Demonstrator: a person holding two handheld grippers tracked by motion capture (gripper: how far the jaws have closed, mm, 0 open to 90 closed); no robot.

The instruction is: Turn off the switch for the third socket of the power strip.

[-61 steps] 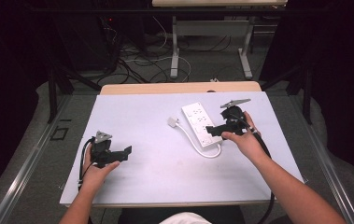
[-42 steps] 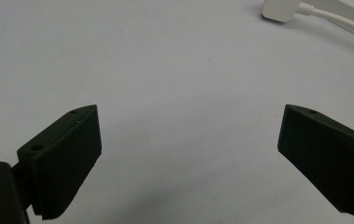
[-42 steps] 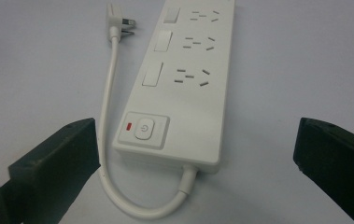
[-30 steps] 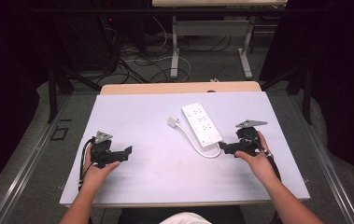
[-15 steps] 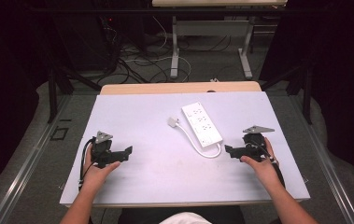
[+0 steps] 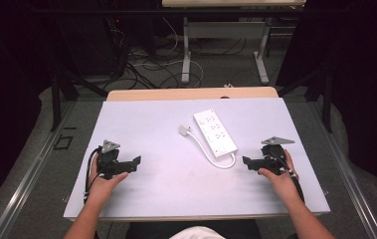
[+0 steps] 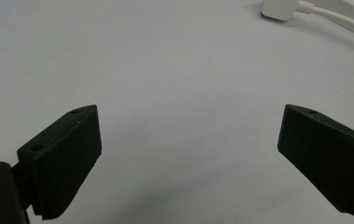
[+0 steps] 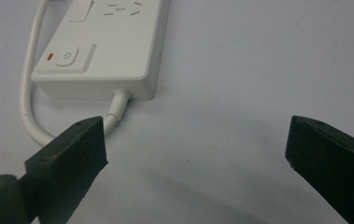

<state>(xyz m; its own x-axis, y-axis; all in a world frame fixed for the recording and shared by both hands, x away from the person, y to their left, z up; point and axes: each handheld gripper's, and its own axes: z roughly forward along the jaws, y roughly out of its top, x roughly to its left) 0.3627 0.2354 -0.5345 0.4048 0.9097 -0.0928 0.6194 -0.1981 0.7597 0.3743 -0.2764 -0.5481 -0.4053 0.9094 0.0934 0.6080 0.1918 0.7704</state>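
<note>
Strip [image 6: 215,133] lies mid-surface, slightly right, its cord [image 6: 207,147] looping off the near end to the plug [image 6: 184,130] on its left. Right gripper [image 6: 246,161] sits near that end, fingers wide with nothing between, though they have just been narrowing slightly. Left gripper [image 6: 136,161] rests well apart, fingers wide, empty. Best approach: go low, straddle the strip's near corner squarely, clear of the cord.

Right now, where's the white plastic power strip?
High view: the white plastic power strip lies diagonally right of the table's centre, just up-left of the right gripper, its plug lying to its left.
</note>
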